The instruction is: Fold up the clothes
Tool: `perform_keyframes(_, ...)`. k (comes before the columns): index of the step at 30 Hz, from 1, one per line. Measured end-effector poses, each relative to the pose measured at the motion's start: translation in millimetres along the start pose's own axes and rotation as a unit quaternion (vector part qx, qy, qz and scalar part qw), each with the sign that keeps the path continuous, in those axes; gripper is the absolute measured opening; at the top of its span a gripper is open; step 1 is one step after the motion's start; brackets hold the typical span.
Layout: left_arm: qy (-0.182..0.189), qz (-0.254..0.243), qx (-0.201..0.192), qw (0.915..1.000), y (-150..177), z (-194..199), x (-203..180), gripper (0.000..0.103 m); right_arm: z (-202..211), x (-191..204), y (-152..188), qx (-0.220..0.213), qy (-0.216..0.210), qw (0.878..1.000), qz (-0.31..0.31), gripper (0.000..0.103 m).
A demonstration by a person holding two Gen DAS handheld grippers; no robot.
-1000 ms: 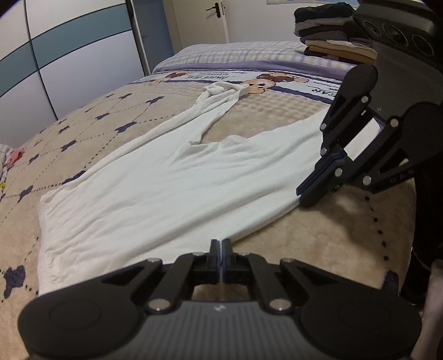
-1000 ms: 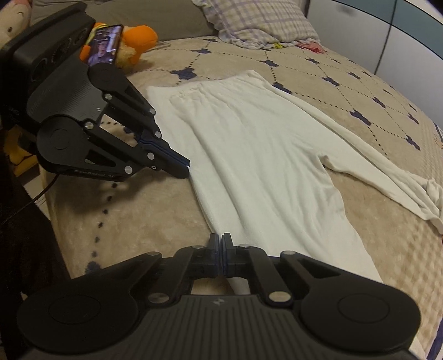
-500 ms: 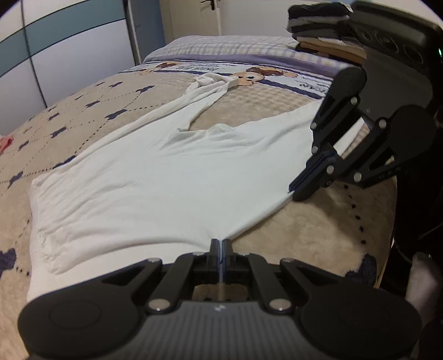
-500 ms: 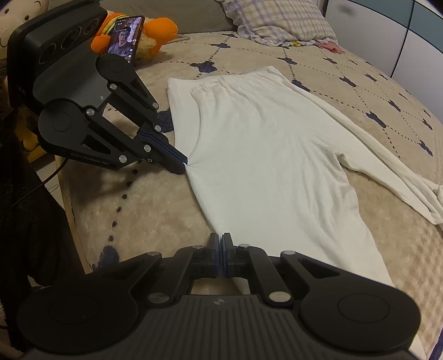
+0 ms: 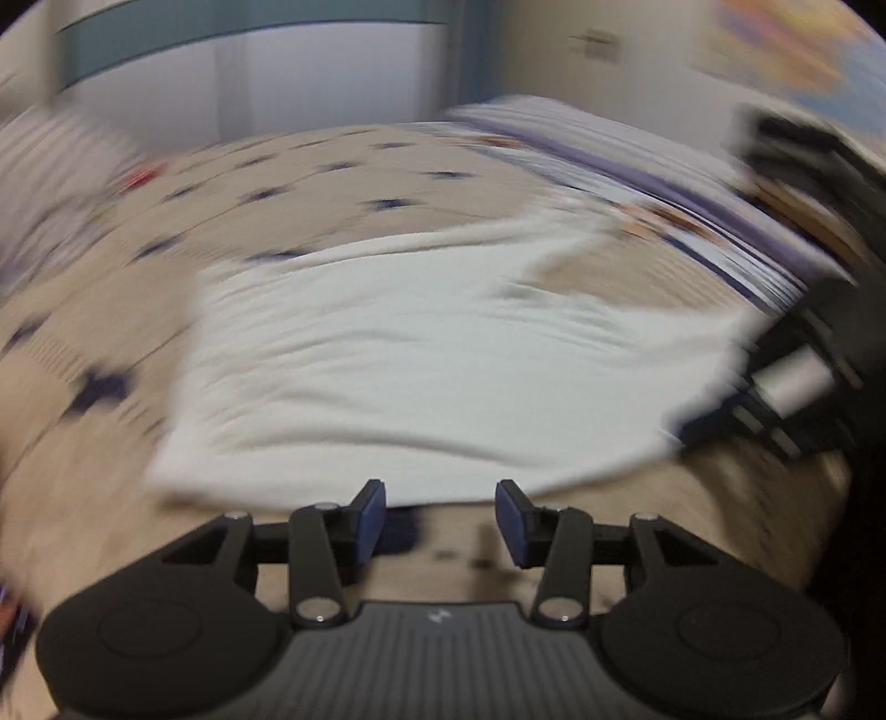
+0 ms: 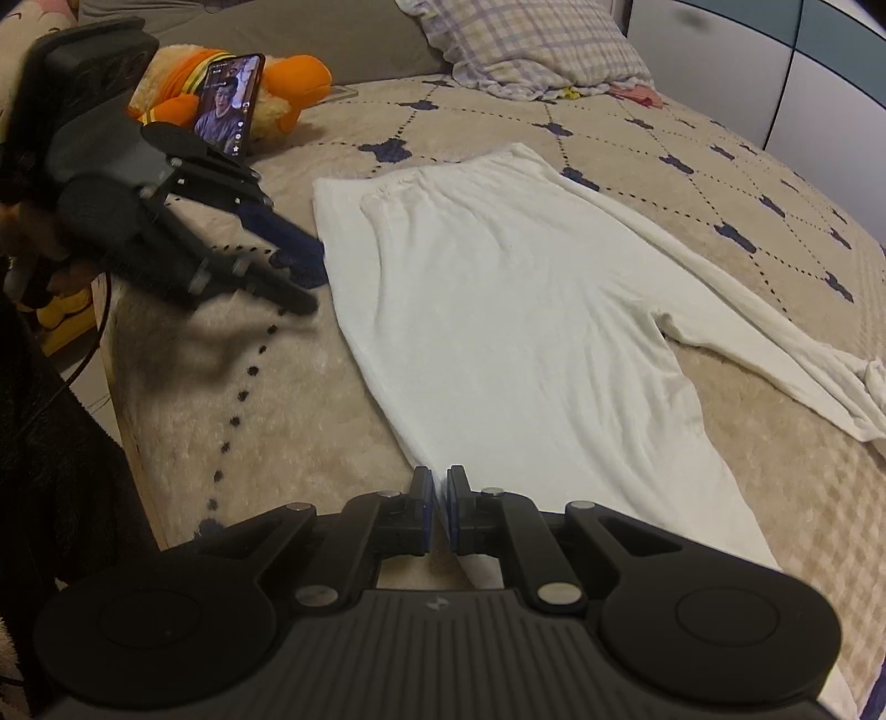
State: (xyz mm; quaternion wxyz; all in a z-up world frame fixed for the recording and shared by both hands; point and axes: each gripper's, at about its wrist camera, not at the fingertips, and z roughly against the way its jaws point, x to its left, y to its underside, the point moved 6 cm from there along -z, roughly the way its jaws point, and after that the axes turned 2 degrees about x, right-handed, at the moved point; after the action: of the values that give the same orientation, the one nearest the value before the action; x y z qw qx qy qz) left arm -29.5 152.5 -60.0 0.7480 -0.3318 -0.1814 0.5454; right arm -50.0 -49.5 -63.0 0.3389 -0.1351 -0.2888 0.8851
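Your white leggings (image 6: pixel 515 310) lie flat on the beige blanket (image 6: pixel 310 410) that covers the bed, waistband toward the checked pillow (image 6: pixel 531 44) and legs running back toward your right gripper (image 6: pixel 437 512). One leg trails off across the blanket away from the near bed edge and ends in a bunched cuff; the other reaches your right gripper, along the blanket's near edge.

Your right gripper has its blue pads (image 6: pixel 423 509) drawn almost together, and the white hem of that near leg sits pinched between them. It hangs low over the blanket at the leggings' foot end.

Your left gripper (image 5: pixel 437 518) is in the middle of opening: its blue pads (image 5: pixel 368 518) stand clearly apart, and nothing lies between them. The edge of the leggings (image 5: pixel 443 376) rests on the blanket just beyond the fingertips, apart from both pads. The left wrist view is heavily smeared, so detail there is hard to read. From the right wrist view, the left gripper (image 6: pixel 302 266) hovers just beside the waistband edge of the leggings, over the blanket's dark blue motif.

Beyond the waistband, a phone (image 6: pixel 230 102) with a lit screen leans against an orange and yellow plush toy (image 6: pixel 288 83) near the pillow.
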Motion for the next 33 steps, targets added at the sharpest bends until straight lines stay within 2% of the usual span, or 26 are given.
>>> perform_keyframes(2, -0.023, 0.094, 0.003, 0.9953, 0.3, -1.3, 21.0, 0.043, -1.0, 2.0, -2.2, -0.005, 0.001, 1.0, 0.002, 0.006)
perform_keyframes(4, -0.022, 0.174, 0.006, 0.9844, 3.1, -4.1, 36.7, 0.043, -2.3, 4.1, -5.2, -0.01, 0.0, 1.0, 0.004, 0.006)
perform_keyframes(9, -0.039, 0.253, -0.012, 0.9665, 1.5, -6.8, 54.0, 0.043, -5.9, 12.7, -13.6, -0.023, -0.007, 1.0, 0.015, 0.006)
perform_keyframes(13, -0.054, 0.288, -0.017, 0.9561, 0.2, -11.5, 60.4, 0.038, -12.1, 23.3, -19.2, -0.03, -0.011, 0.999, 0.032, 0.006)
perform_keyframes(16, -0.069, 0.3, -0.02, 0.9513, 1.6, -14.8, 64.5, 0.03, -20.1, 29.2, -21.0, -0.025, -0.005, 0.999, 0.046, 0.006)
perform_keyframes(18, -0.075, 0.302, -0.018, 0.9502, 3.7, -17.1, 66.9, 0.003, -24.8, 32.1, -21.6, -0.022, 0.0, 0.998, 0.055, 0.009)
perform_keyframes(21, -0.085, 0.297, -0.013, 0.9508, 6.8, -18.7, 68.2, 0.001, -27.8, 35.1, -22.8, -0.027, 0.008, 0.997, 0.069, 0.014)
perform_keyframes(24, -0.096, 0.296, -0.018, 0.9502, 7.4, -13.2, 67.3, 0.001, -25.6, 35.0, -23.7, -0.033, 0.004, 0.997, 0.067, 0.015)
perform_keyframes(30, -0.105, 0.314, -0.012, 0.9434, 12.4, -6.2, 73.3, 0.001, -25.9, 36.6, -24.0, -0.035, -0.003, 0.997, 0.066, 0.015)
perform_keyframes(32, -0.109, 0.317, -0.009, 0.9422, 14.1, -5.4, 74.1, 0.001, -25.2, 37.7, -24.5, -0.034, -0.013, 0.997, 0.062, 0.01)
perform_keyframes(33, -0.111, 0.316, -0.008, 0.9421, 14.6, -4.9, 73.9, 0.001, -24.8, 38.2, -24.7, -0.034, -0.019, 0.997, 0.06, 0.002)
